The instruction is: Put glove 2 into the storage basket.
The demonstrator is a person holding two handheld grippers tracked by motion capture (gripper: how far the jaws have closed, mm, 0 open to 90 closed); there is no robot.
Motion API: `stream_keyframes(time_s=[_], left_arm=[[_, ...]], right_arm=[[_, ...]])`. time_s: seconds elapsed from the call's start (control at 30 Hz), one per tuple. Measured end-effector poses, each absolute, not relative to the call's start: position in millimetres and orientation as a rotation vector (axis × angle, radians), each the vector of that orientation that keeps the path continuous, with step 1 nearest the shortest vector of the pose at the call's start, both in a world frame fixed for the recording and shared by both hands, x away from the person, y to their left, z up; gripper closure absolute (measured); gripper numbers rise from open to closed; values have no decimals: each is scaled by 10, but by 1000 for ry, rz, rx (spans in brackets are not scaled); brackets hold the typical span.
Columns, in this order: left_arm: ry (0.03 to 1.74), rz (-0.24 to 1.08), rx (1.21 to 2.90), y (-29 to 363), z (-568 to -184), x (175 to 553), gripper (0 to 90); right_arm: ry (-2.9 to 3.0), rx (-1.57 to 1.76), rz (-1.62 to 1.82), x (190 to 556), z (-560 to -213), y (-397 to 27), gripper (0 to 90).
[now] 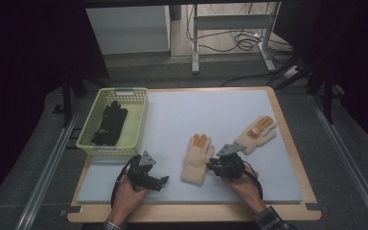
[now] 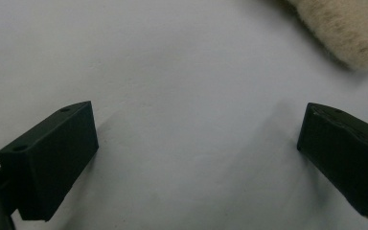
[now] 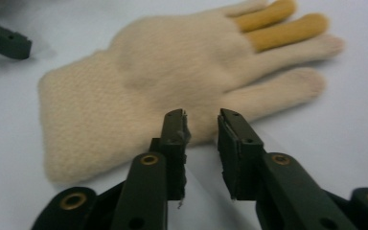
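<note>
**Narrow jaws at the glove's edge: a thin pinch may slip**

The right gripper has its jaws set to a narrow gap with nothing clamped between them; their tips sit at the near edge of the cream glove, about where the thumb joins the palm. From the right gripper view I cannot tell whether the tips already brush the knit or hang just clear of it. If they close here, the likely fault is a shallow bite: only a fold of fuzzy fabric caught, so the glove could slide out on lifting, or drag across the white mat and bunch up instead of rising. Pressing too far down could also pin the mat with the knit.

The left gripper has its jaws spread wide over bare mat, holding nothing; the glove's cuff lies beyond and to the right of its right jaw, apart from it.

In the high view the right hand holds its gripper low and pointed toward the glove's side, jaws nearly level. The left hand rests low on the mat, its gripper aimed at the cuff. The second glove lies well beyond the right jaws, and the basket stands far from both.
</note>
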State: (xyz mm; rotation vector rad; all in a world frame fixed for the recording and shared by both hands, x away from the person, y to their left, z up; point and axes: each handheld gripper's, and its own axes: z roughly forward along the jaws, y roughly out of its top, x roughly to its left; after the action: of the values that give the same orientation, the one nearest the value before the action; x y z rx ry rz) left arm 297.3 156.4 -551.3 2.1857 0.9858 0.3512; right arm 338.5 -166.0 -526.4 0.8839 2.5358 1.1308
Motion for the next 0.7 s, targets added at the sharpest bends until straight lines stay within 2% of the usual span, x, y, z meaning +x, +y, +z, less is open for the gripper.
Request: stream_keyframes(time_s=[0.13, 0.2, 0.23, 0.57, 0.6, 0.63, 0.67, 0.7], left_arm=[[986, 351, 2186, 1564, -5513, 2974, 6], [986, 351, 2186, 1564, -5513, 2974, 6], [986, 351, 2186, 1564, -5513, 2974, 5], [987, 350, 2186, 1564, -5514, 2974, 6], [987, 350, 2186, 1564, -5514, 2974, 5], [987, 350, 2186, 1564, -5514, 2974, 6], [987, 350, 2186, 1564, -5514, 2974, 6], [987, 350, 2186, 1564, -5513, 2974, 6]], right_arm=[[2442, 974, 1100, 3509, -5156, -1944, 615], [2426, 983, 1093, 3532, -5138, -1997, 607], [2380, 1036, 1074, 3595, -5084, -2158, 587], [2190, 1225, 994, 3879, -4947, -2767, 544], [2154, 1273, 975, 3962, -4940, -2856, 501], [2154, 1273, 975, 3962, -4940, -2856, 501], [2142, 1332, 960, 4064, -4958, -2911, 439], [2141, 1348, 954, 4100, -4968, -2923, 421]])
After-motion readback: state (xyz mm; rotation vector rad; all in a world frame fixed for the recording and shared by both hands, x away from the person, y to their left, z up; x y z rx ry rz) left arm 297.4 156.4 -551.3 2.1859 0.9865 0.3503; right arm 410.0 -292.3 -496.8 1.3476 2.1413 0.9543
